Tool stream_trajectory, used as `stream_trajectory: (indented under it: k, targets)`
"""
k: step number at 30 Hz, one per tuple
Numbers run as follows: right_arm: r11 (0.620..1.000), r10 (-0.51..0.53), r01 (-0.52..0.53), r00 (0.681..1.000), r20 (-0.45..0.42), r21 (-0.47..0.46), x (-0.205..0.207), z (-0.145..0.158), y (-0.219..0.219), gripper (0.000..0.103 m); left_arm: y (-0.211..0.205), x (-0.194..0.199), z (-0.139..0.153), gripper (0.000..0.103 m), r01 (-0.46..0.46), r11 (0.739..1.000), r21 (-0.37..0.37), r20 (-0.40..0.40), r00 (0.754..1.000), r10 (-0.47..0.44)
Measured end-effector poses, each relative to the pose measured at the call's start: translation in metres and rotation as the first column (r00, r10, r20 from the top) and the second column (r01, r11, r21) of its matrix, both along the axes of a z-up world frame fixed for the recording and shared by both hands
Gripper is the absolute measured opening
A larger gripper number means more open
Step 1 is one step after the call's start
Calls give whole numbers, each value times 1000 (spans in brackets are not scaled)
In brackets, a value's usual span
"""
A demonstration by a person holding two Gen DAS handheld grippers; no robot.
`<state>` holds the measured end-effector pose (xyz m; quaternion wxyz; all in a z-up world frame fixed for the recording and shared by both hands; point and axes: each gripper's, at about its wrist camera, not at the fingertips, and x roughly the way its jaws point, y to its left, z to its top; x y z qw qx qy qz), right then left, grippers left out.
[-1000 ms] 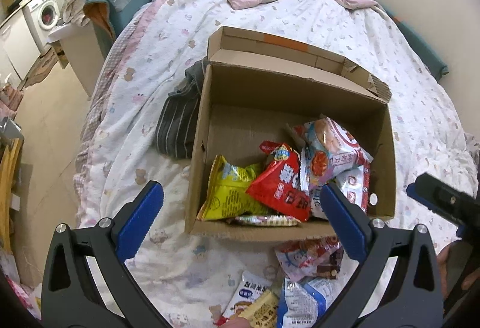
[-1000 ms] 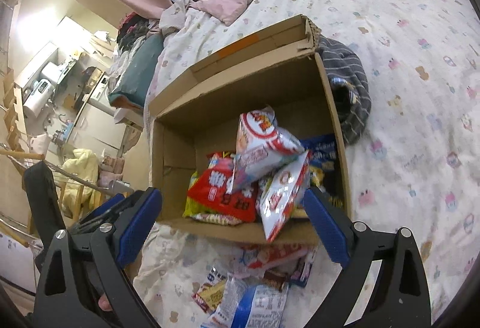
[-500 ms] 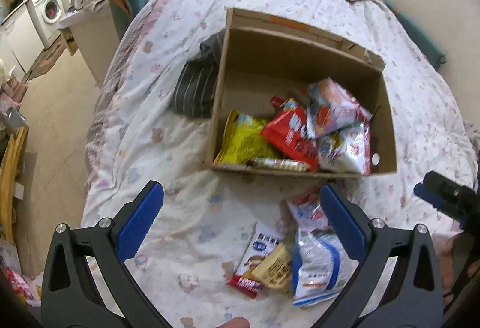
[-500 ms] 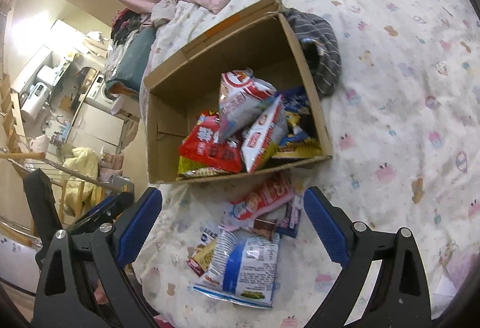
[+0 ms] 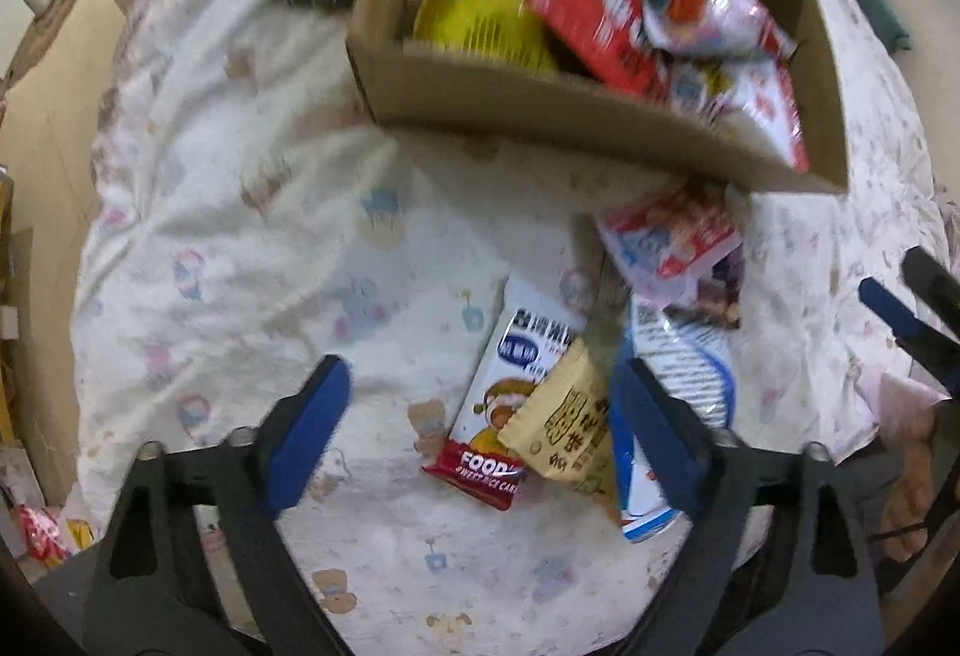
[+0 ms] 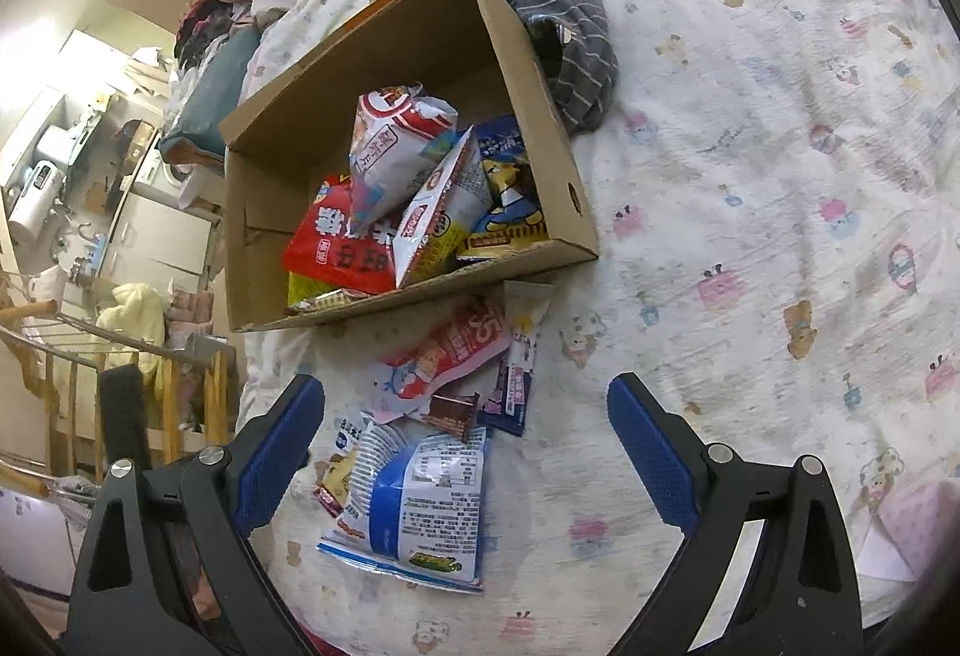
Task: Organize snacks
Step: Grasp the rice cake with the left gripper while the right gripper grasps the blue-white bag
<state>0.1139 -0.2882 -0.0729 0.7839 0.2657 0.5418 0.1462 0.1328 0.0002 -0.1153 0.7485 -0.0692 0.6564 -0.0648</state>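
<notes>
Claws, left (image 5: 480,416) and right (image 6: 465,431), both released and empty, have dropped back from the box (image 6: 414,299) on the bed (image 6: 750,176), so I judge the loose packets (image 6: 420,500) just before it come next.

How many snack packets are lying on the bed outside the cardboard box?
6 visible: pink-red bag beside the box wall, dark purple packet, brown bar, big blue-white bag, rice cake packet, beige packet. Others may be hidden underneath.
</notes>
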Motion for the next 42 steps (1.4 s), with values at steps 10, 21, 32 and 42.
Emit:
stream_trajectory:
  k: [10,21,32,42]
  targets:
    - [1000,10,-10,1000,1,-9,0,0,3,98,-23,5,-34,70,74,989,128,-61,996,-67]
    - [1000,2,-2,1000,0,3,-1,1,-3,98,-52,-10,-50,46,155,977,143,-101,985,-142]
    - [995,67,-64,997,-38,70,-16,-4,16,98,-30,-1,-21,30,78,989,129,-38,997,-74]
    - [986,162,-164,966,-202,9,-32,-40,70,98,-1,-3,7,30,10,989,151,45,999,-17]
